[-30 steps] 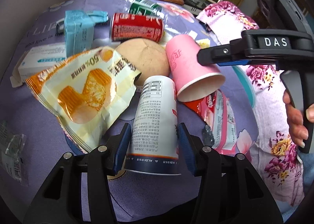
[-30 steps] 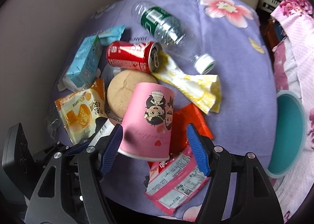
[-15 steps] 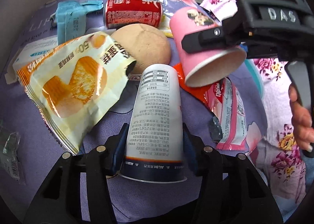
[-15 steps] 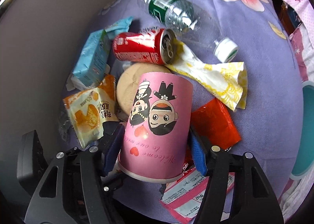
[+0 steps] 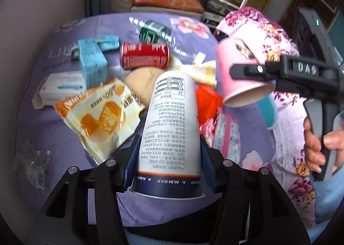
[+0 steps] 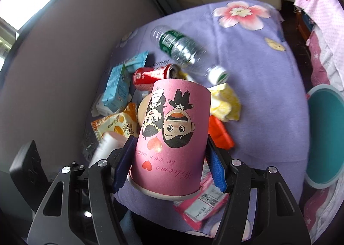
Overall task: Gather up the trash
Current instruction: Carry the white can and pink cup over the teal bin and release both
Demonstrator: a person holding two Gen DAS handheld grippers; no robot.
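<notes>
Around the red can (image 5: 144,55), a blue carton (image 5: 92,62), orange snack bag (image 5: 99,114) and plastic bottle (image 6: 180,47) litter the purple bedspread (image 6: 258,77). The left hand-held gripper (image 5: 167,159) is clamped on the white cup (image 5: 172,124), the right hand-held gripper (image 6: 169,159) on the pink cup (image 6: 174,133); both cups have risen clear of the litter since a second ago.
</notes>
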